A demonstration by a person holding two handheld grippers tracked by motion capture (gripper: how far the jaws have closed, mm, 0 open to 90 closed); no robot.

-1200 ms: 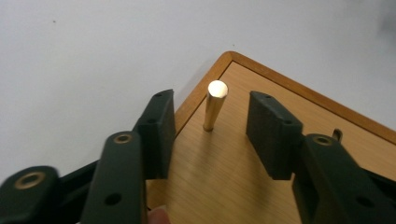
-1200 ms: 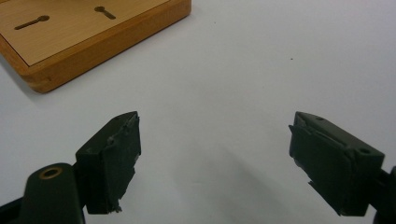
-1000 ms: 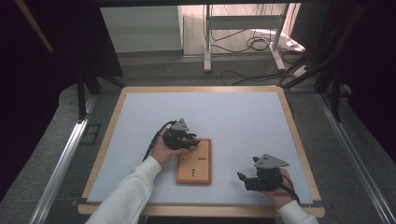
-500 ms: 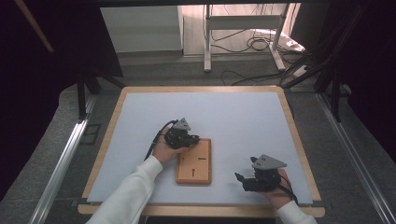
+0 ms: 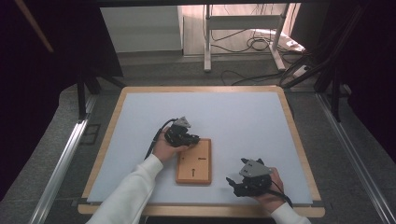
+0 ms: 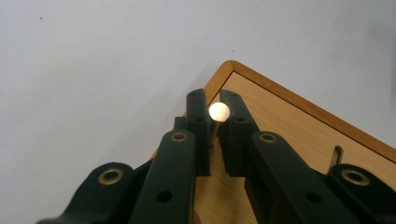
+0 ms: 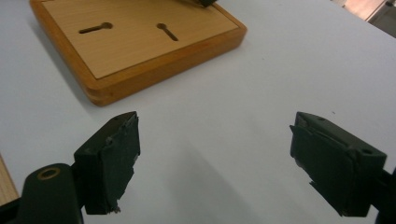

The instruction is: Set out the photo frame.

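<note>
A small round-headed wooden peg [image 6: 218, 112] is pinched between the narrowed jaws of the left gripper [image 6: 213, 122], over the far left corner of the wooden board [image 5: 194, 163]; the jaws have just been closing, with the peg between them. Only the pale round end of the peg is seen clearly in the left gripper view; its shaft is mostly hidden by the jaws, and whether its lower end touches the board cannot be told. In the high view the peg is too small to make out under the left gripper [image 5: 192, 139]. The board lies flat on the pale mat [image 5: 243, 121], near the front edge, and two keyhole slots [image 7: 167, 31] are cut into its top. The board's far edge is cut off in the right gripper view. The right gripper [image 7: 215, 154] is held wide, nothing between its jaws, above bare mat, well apart from the board at its right. Each gripper's hand is partly covered by it.
</note>
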